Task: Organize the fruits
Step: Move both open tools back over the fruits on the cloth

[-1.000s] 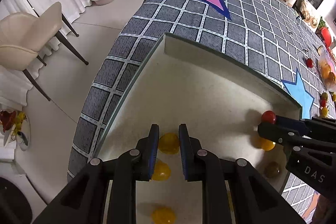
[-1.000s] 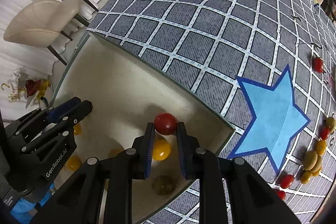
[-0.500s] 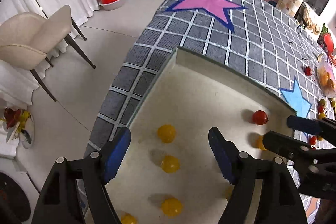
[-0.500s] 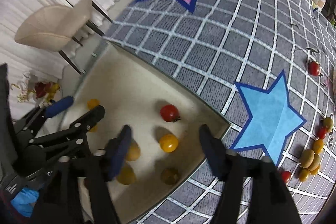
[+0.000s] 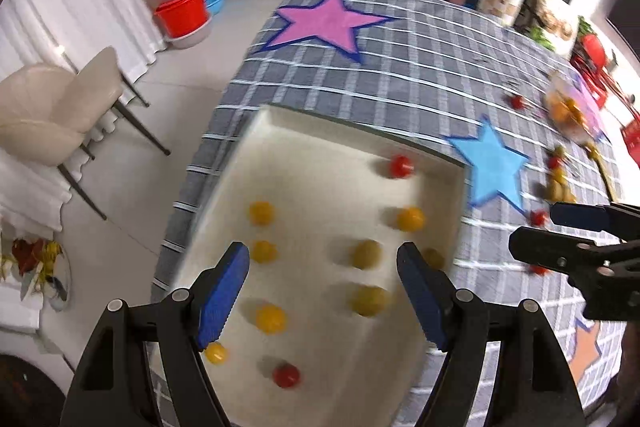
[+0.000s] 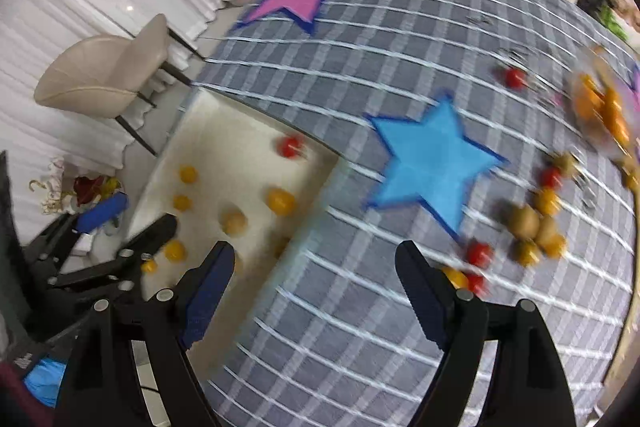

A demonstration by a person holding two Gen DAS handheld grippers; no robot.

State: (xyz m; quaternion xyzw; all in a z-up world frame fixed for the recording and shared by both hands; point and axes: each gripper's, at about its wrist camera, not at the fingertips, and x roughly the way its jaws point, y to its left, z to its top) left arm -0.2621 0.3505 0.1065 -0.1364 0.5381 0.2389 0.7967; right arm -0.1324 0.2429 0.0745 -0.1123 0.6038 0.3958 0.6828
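A cream tray (image 5: 320,131) sits at the near left corner of the grey checked tablecloth and holds several yellow cherry tomatoes (image 5: 261,213) and two red ones (image 5: 400,165). It also shows in the right wrist view (image 6: 208,123). My left gripper (image 5: 323,301) is open and empty above the tray. My right gripper (image 6: 314,289) is open and empty above the cloth just right of the tray. A loose pile of red, yellow and green tomatoes (image 6: 528,223) lies on the cloth right of the blue star (image 6: 432,159).
A lone red tomato (image 6: 514,77) lies farther back on the cloth. A clear bag of orange fruit (image 6: 600,111) is at the right edge. A pink star (image 5: 320,23) marks the far cloth. A beige chair (image 5: 60,115) and red tubs (image 5: 182,15) stand on the floor left.
Both grippers opened, letting go of a yellow tomato (left) and a red tomato (right) into the tray, then rose and drew back. The right gripper has swung right over the cloth.
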